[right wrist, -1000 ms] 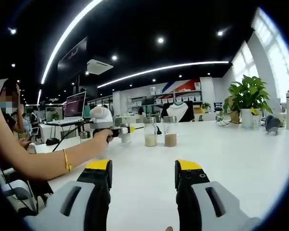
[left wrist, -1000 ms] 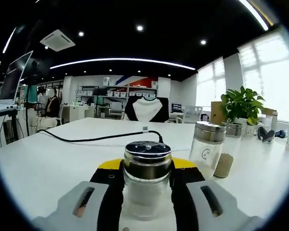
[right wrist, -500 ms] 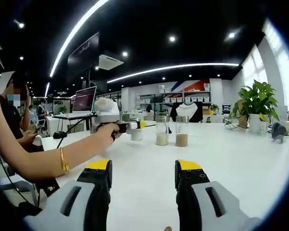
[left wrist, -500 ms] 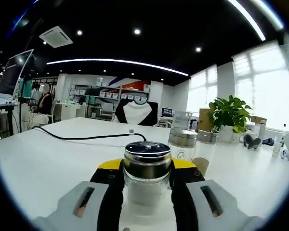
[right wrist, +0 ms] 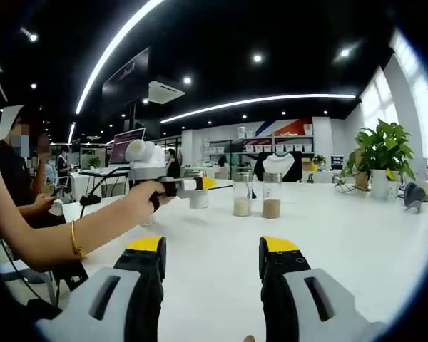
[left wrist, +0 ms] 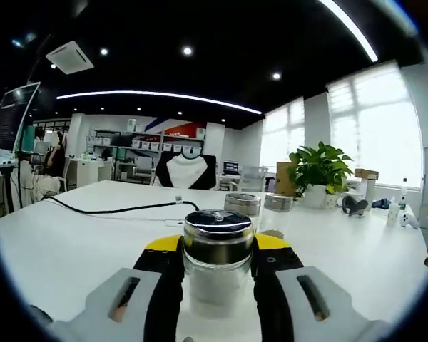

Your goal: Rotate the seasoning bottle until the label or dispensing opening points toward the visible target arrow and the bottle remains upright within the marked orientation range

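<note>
Two views of a white table (left wrist: 64, 242) in a bright office. In the left gripper view, a black cable (left wrist: 107, 210) trails across the table at the left. At centre, the left gripper (left wrist: 217, 267) is clamped on the seasoning bottle (left wrist: 217, 263) — a clear glass jar with a steel lid, upright, its yellow-tipped jaws pressed to both sides. Just behind it stand two more jars (left wrist: 260, 206), and further right a potted plant (left wrist: 315, 171). A second ago those two jars stood well off to the right; now they sit almost directly behind the held bottle, and the plant has slid toward the middle too. The whole scene shifted, so the gripper has swung, turning the bottle with it. The rotation looks under way, with the bottle upright; no target arrow or label can be made out.

In the right gripper view, the person's hand (right wrist: 139, 203) at the left holds the left gripper level, the bottle lifted slightly higher than before. At the bottom, the right gripper (right wrist: 212, 267) stands open over bare table — holding nothing.
</note>
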A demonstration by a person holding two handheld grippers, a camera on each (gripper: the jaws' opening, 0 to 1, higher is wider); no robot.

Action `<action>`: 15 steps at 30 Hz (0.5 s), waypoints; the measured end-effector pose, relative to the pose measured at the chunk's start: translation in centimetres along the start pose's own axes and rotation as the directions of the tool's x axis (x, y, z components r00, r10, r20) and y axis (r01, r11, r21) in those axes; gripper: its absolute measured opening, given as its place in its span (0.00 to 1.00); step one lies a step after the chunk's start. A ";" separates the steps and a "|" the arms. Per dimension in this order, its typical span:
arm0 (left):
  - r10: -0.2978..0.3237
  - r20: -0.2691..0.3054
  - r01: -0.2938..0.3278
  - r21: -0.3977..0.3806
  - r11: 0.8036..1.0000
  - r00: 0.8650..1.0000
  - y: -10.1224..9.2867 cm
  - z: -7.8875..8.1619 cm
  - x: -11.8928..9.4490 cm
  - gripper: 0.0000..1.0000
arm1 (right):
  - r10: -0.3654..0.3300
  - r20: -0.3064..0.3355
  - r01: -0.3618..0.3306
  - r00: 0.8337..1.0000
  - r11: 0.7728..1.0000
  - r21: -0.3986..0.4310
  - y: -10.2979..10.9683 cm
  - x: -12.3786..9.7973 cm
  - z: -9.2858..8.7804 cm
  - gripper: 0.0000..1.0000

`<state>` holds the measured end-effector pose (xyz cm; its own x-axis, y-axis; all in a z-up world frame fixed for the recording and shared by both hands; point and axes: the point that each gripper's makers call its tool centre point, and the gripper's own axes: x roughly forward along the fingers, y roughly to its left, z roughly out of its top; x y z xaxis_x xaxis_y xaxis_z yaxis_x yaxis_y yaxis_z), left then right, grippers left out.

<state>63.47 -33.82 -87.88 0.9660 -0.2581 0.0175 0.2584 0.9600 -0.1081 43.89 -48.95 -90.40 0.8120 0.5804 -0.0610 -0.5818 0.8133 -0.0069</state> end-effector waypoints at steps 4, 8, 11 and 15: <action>-0.035 -0.004 0.035 -0.002 0.999 0.999 -0.4 0.2 -0.4 0.38 | 0.002 0.003 -0.002 1.000 1.000 -0.002 0.0 0.0 0.1 0.51; -0.050 0.004 0.050 0.016 0.999 0.999 -0.9 0.4 -1.1 0.38 | 0.008 0.008 -0.008 1.000 1.000 0.004 -0.1 0.1 0.3 0.51; -0.066 0.005 0.066 0.035 0.997 0.998 -1.3 0.3 -1.8 0.38 | 0.016 0.007 -0.016 1.000 1.000 -0.004 -0.2 0.2 0.3 0.51; -0.081 0.002 0.080 0.084 0.993 0.997 -1.7 0.3 -2.5 0.38 | 0.021 0.006 -0.021 1.000 1.000 -0.007 -0.3 0.5 0.3 0.51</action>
<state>60.58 -34.79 -87.40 0.9420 -0.3344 0.0284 0.3350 0.9419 -0.0229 44.45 -48.90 -90.12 0.7996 0.5980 -0.0556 -0.5994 0.8003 -0.0130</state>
